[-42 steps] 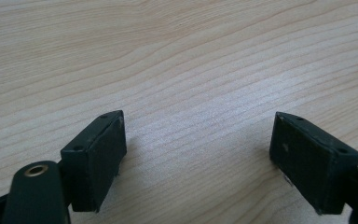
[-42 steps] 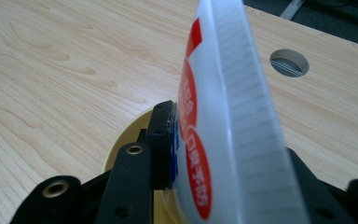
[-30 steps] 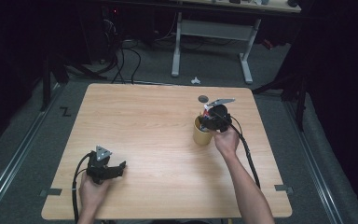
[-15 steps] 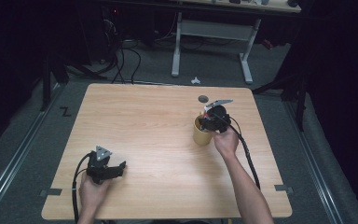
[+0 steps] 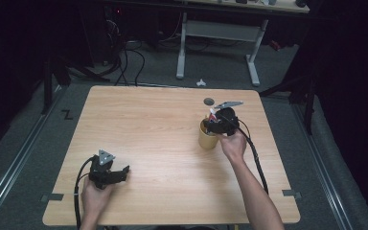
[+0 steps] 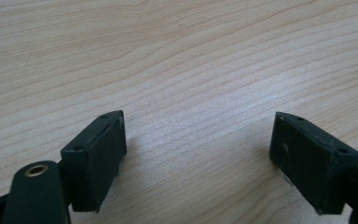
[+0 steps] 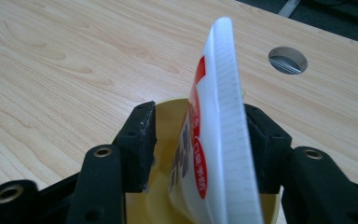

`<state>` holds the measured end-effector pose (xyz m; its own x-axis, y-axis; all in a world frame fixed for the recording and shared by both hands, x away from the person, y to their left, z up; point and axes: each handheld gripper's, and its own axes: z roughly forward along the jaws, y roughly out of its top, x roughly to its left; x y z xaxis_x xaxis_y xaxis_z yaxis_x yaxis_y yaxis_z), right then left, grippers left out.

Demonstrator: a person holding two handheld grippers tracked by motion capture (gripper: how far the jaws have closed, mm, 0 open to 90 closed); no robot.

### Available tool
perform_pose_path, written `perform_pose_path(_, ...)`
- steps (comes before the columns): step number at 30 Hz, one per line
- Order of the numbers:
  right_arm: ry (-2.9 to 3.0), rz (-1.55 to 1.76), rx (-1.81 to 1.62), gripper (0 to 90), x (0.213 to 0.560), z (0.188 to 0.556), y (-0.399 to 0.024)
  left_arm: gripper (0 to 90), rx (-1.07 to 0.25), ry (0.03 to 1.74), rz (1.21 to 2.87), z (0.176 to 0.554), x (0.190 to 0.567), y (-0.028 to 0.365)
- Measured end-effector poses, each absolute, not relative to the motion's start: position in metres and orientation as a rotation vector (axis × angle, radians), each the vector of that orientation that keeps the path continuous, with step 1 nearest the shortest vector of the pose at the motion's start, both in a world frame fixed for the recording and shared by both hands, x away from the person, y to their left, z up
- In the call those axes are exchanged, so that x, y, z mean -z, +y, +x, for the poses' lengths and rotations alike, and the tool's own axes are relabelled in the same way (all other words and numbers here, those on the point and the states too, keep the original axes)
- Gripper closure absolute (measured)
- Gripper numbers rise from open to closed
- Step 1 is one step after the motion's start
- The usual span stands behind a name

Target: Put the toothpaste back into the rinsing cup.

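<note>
1. One wooden table (image 5: 148, 124) — light grain, with one round cable hole (image 5: 209, 101) near its far edge.
2. Two handheld grippers — the left gripper (image 5: 120, 173) and the right gripper (image 5: 211, 122), one in each hand.
3. One yellow cup (image 5: 206, 139).
4. One white tube (image 7: 214, 140) with red print, standing in that cup.
5. Two forearms reaching in from the near edge.
</note>
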<state>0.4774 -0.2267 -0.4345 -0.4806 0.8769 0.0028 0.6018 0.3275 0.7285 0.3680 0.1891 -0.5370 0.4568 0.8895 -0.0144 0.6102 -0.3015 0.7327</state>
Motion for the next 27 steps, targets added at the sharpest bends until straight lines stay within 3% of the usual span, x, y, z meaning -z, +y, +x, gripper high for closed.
perform_pose_path(27,2.104,1.261,-1.037,45.6,0.397,0.449,-0.245,19.4,-0.526,1.248,2.024,0.368,0.537,0.189)
